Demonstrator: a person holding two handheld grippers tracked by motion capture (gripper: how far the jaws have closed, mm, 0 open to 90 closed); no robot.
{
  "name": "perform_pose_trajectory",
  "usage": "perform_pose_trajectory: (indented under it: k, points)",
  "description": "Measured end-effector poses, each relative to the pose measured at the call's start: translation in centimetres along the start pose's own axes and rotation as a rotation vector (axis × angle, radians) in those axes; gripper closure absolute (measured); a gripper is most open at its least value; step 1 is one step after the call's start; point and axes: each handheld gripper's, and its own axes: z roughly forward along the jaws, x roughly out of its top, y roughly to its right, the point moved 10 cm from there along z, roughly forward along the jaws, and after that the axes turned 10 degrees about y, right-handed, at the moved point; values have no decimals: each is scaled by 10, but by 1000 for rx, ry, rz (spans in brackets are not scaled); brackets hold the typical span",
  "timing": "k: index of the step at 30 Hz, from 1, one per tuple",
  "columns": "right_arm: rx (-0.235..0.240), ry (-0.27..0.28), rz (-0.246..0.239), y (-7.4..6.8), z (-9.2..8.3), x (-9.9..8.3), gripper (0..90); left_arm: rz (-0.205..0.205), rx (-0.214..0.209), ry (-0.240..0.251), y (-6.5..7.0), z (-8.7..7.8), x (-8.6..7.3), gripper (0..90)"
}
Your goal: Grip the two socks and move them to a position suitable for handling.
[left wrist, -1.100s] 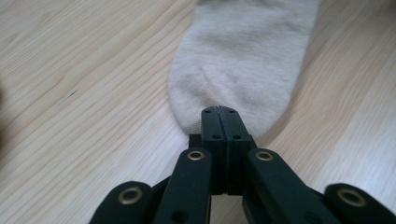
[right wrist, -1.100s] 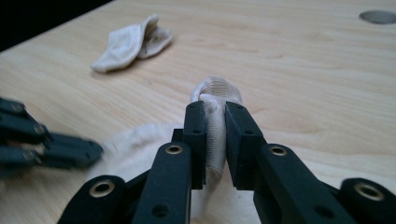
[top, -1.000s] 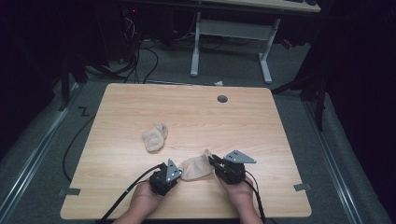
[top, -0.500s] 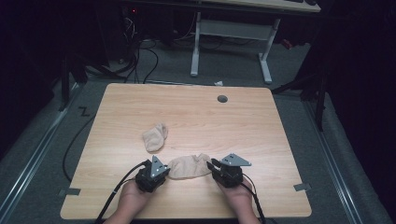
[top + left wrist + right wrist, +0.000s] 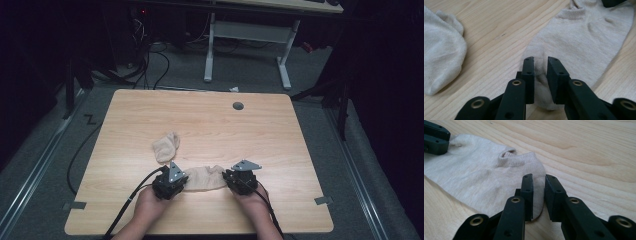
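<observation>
A beige sock (image 5: 204, 178) lies stretched flat near the front edge of the table (image 5: 210, 120), its length running across between the two grippers. The left gripper (image 5: 540, 65) stands at the sock's left end; in the left gripper view a fold of that end sits between its jaws, which have just been opening a little, and a narrow gap shows, so whether the pads press on the cloth cannot be told. The right gripper (image 5: 539, 182) stands at the sock's right end, by the cuff; its jaws have just been closing, the edge of the cloth lies between them, and whether they pinch it cannot be told either. Both hands come in from the front edge, cables trailing behind. A second sock (image 5: 165, 146), crumpled, lies just beyond the first one's left end, apart from it.
</observation>
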Motion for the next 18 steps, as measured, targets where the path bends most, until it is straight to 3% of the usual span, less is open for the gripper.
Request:
perform_pose_trajectory:
  k: [5,10,13,17,18]
  points:
    - [8,-2,-19,-6,-3,-2,789,-17,-12,13,-1,-6,-5,766]
    - [44,-5,-53,-25,-9,-7,785,-10,-15,13,-1,-20,-14,767]
    - [51,-2,-59,-29,-10,-6,757,-14,-13,19,-2,-25,-18,766]
    - [24,22,-62,-29,-12,-2,718,-40,-26,38,-4,-28,-21,755]
    - [2,53,-65,-28,-17,4,697,-43,-25,38,-4,-28,-21,749]
